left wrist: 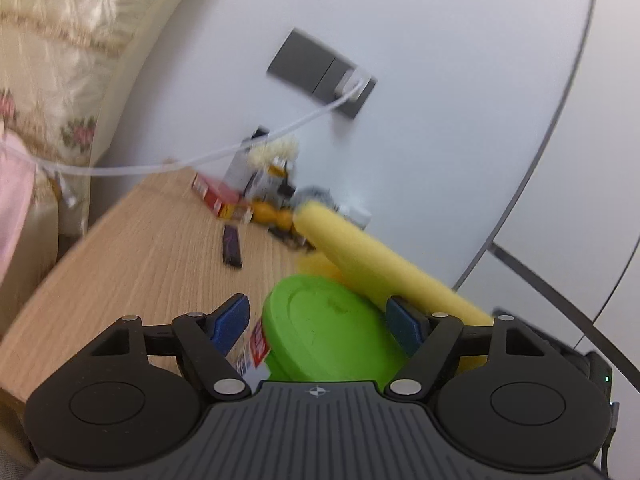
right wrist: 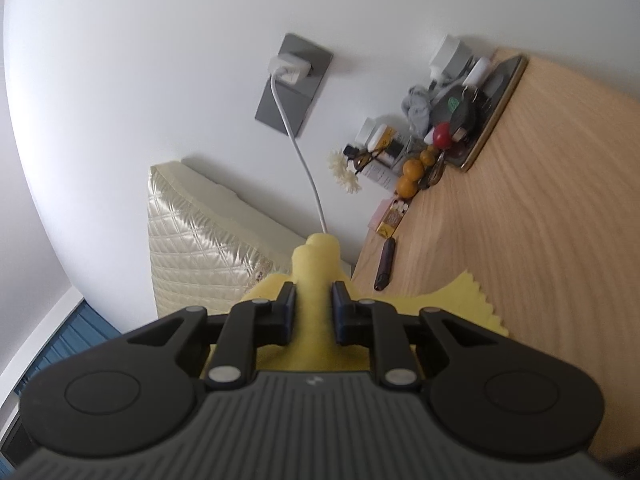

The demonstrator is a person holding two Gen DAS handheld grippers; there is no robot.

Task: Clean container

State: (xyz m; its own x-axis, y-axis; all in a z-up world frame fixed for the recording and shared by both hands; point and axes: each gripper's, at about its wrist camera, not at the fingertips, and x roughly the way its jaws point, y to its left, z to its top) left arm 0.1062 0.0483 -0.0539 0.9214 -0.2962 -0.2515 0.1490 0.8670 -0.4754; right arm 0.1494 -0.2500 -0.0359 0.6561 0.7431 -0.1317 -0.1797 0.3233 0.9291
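The left gripper (left wrist: 316, 320) has its blue pads set against either side of a round plastic container with a bright green lid (left wrist: 326, 332), holding it with the lid face turned up toward the camera and a red-and-white label showing at its lower left. The right gripper (right wrist: 313, 306) is pinched tight on a folded yellow cleaning cloth (right wrist: 314, 276), whose bunched end sticks out past the fingertips while a pinked edge hangs to the right.

In the left wrist view the yellow cloth lies as a long roll running from the far centre down to the near right, and its near part meets the lid's right rim. So the cloth comes at the container from the right and slightly above, its long axis slanting across the lid's edge; wiping would turn on drawing that roll leftward over the green face.

Below is a light wooden tabletop (left wrist: 152, 248). A dark slim pen-like object (left wrist: 232, 246) lies on it, and farther off a cluster of small boxes and orange round things (left wrist: 256, 196) stands against the white wall. A white charging cable (right wrist: 298, 148) hangs from a grey wall socket. None of these crowds the container.
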